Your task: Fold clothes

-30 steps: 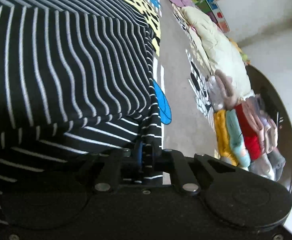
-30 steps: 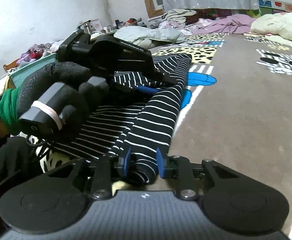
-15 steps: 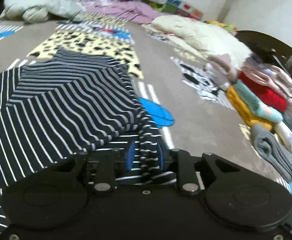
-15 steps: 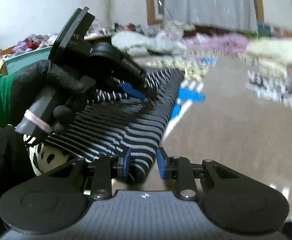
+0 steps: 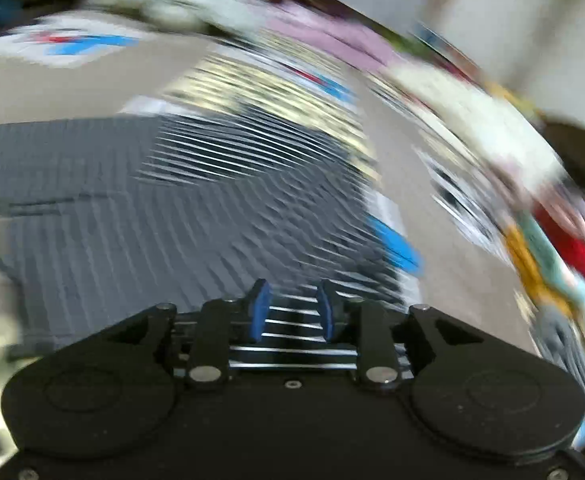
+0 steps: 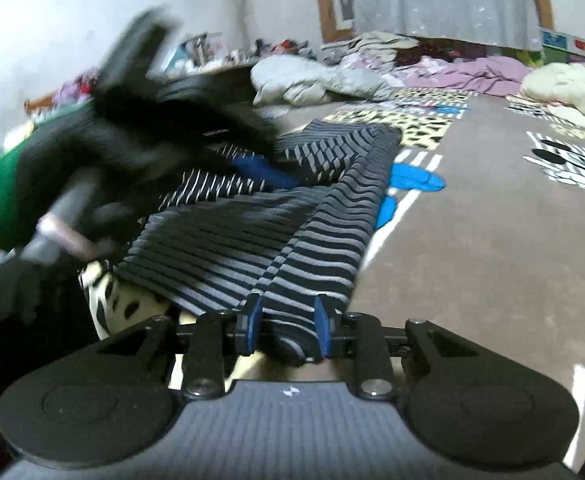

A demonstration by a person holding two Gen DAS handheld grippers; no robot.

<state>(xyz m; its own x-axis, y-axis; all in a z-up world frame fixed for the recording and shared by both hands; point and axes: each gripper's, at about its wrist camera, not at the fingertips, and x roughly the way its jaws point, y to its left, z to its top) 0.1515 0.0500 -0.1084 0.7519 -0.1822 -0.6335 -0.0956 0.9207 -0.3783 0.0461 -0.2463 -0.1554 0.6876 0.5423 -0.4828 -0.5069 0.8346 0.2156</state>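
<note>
1. One striped garment (image 6: 292,216) is seen, spread on the patterned mat (image 6: 492,240), its folded edge running straight away from the right gripper (image 6: 286,328).
2. That near end is clamped between the right jaws.
3. Striped cloth lies between the left gripper (image 5: 292,310) jaws; grip cannot be told through blur.
4. Two grippers are counted.

Right hand-held gripper (image 6: 284,326) sat low, blue pads (image 6: 319,326) pinched on striped fabric. Left hand-held gripper (image 5: 292,310) showed pads apart with cloth between them, grip unclear; its gloved hand (image 6: 92,148) was motion-blurred
</note>
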